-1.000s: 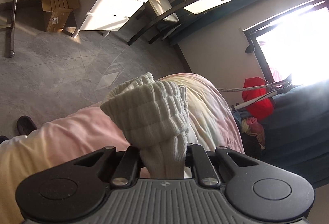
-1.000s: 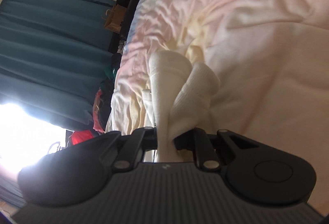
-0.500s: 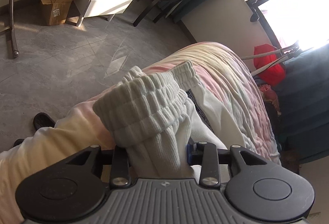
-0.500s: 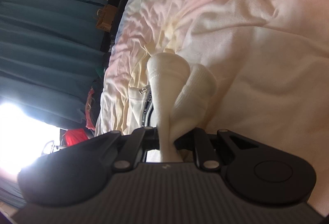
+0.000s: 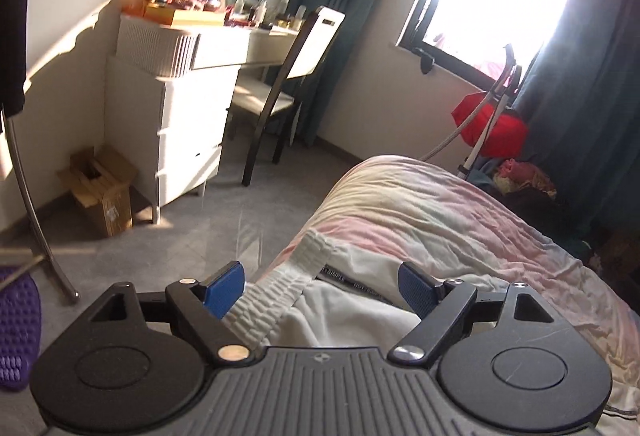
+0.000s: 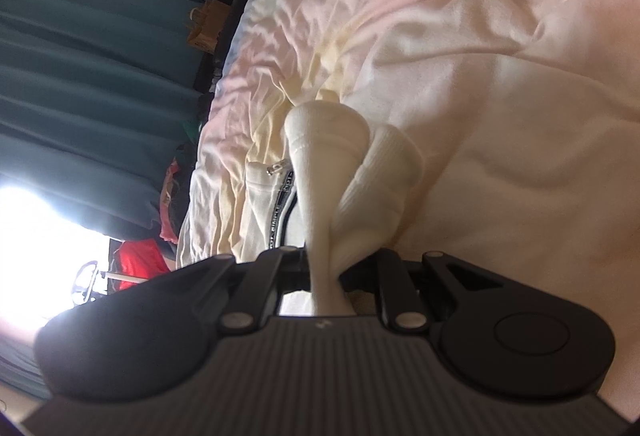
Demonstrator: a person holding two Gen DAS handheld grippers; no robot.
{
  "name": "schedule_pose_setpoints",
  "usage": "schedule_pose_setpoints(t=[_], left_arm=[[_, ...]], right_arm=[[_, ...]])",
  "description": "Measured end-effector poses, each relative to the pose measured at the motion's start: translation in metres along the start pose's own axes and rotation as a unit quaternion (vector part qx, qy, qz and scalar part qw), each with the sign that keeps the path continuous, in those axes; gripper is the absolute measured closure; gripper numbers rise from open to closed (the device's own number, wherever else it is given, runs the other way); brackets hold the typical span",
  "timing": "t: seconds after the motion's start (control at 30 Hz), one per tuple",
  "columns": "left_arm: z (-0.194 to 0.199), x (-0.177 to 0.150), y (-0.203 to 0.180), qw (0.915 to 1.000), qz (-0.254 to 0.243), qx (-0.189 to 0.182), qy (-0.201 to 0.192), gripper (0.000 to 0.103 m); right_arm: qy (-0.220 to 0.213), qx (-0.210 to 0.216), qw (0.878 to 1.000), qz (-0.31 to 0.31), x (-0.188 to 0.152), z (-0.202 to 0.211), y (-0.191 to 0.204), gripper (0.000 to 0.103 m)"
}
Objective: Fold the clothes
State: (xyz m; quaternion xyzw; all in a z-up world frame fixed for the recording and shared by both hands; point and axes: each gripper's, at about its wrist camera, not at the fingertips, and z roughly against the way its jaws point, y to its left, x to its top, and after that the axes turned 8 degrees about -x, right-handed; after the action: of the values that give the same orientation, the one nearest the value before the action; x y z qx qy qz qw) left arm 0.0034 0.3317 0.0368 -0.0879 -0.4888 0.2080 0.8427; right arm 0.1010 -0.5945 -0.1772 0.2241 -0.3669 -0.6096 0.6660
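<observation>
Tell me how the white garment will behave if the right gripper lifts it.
The white garment will likely hang floppy: it bunches and twists where the right gripper pinches it. Its ribbed hem lies crumpled on the bed, so it probably stretches. Thick knit suggests good grip.

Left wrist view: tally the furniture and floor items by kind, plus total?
Chair: 1
White drawer unit: 1
Cardboard box: 1
Purple mat: 1
Bed: 1
Total: 5
</observation>
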Motion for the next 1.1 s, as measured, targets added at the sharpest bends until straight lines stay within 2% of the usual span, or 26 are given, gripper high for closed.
schedule_pose_setpoints(t=[0.13, 0.3, 0.47, 0.6, 0.7, 0.77, 0.9, 0.93, 1.0, 1.07, 1.1], left_arm=[[-0.010, -0.004, -0.066, 0.9985, -0.033, -0.041, -0.013, 0.018], [-0.069, -0.048, -0.167, 0.9919, -0.112, -0.053, 0.026, 0.018], [-0.125, -0.105, -0.232, 0.9859, -0.132, -0.073, 0.074, 0.018], [-0.162, -0.168, -0.257, 0.9776, -0.155, -0.070, 0.124, 0.018], [-0.181, -0.208, -0.265, 0.9704, -0.193, -0.052, 0.135, 0.018], [-0.190, -0.223, -0.269, 0.9641, -0.220, -0.047, 0.141, 0.018], [-0.190, -0.230, -0.265, 0.9603, -0.233, -0.046, 0.146, 0.018], [-0.190, -0.232, -0.265, 0.9597, -0.236, -0.044, 0.145, 0.018], [-0.190, -0.234, -0.266, 0.9586, -0.242, -0.041, 0.144, 0.017], [-0.190, -0.236, -0.266, 0.9574, -0.248, -0.038, 0.143, 0.016], [-0.190, -0.238, -0.266, 0.9568, -0.251, -0.036, 0.142, 0.014]], right_arm=[[-0.003, 0.002, 1.000, 0.008, 0.000, 0.001, 0.002, 0.091], [-0.006, 0.004, 1.000, 0.018, 0.000, 0.000, 0.003, 0.091], [-0.002, -0.001, 1.000, 0.031, 0.002, -0.002, 0.002, 0.091], [0.001, -0.004, 0.999, 0.045, 0.003, -0.004, 0.002, 0.091], [0.004, 0.001, 0.999, 0.049, 0.003, -0.004, 0.001, 0.091], [0.017, 0.008, 0.999, 0.034, 0.003, -0.006, -0.004, 0.089], [0.046, 0.033, 0.998, -0.002, 0.003, -0.014, -0.015, 0.085], [0.053, 0.041, 0.998, -0.005, 0.004, -0.016, -0.016, 0.083], [0.065, 0.062, 0.996, 0.005, 0.003, -0.022, -0.016, 0.051], [0.073, 0.080, 0.994, 0.021, 0.000, -0.028, -0.011, 0.037], [0.076, 0.085, 0.993, 0.031, -0.002, -0.031, -0.007, 0.033]])
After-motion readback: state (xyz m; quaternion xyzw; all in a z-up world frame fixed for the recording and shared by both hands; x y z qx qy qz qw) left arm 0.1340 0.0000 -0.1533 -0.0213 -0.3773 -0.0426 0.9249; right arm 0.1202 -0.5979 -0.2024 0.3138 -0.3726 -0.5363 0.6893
